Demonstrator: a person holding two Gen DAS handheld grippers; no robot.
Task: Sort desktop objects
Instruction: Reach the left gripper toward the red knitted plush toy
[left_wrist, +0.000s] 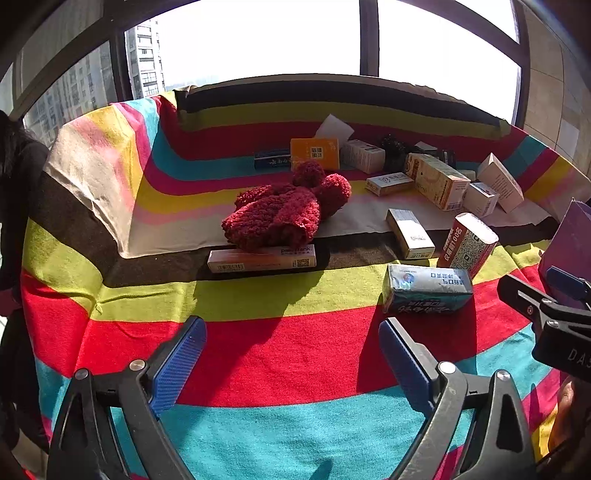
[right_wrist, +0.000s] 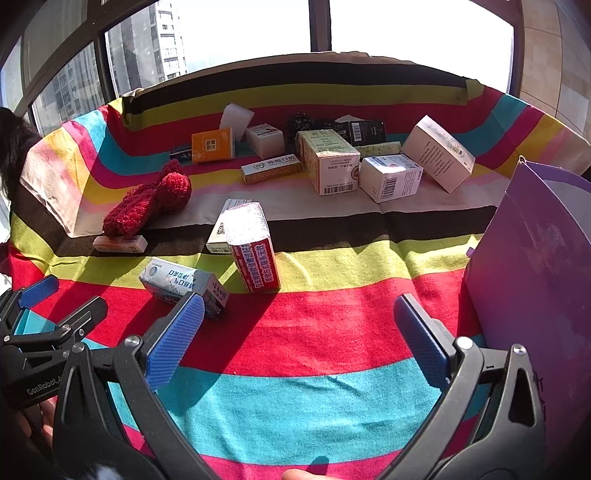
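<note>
Many small boxes lie on a striped cloth. A silver-blue box (left_wrist: 426, 288) (right_wrist: 184, 282) lies nearest, beside a red box (left_wrist: 467, 245) (right_wrist: 253, 247) standing tilted. A red woolly hat (left_wrist: 284, 208) (right_wrist: 147, 201) rests on a long pale box (left_wrist: 262, 258) (right_wrist: 120, 243). More boxes (right_wrist: 334, 162) cluster at the back. My left gripper (left_wrist: 291, 354) is open and empty, low over the red stripe. My right gripper (right_wrist: 295, 341) is open and empty, its left finger (right_wrist: 175, 339) just in front of the silver-blue box. A purple bag (right_wrist: 532, 280) stands at the right.
The cloth (left_wrist: 258, 354) rises over a raised back ledge (right_wrist: 295, 85) below the window. The right gripper's fingers (left_wrist: 546, 306) show at the right edge of the left wrist view, and the left gripper's fingers (right_wrist: 40, 291) show at the left edge of the right wrist view.
</note>
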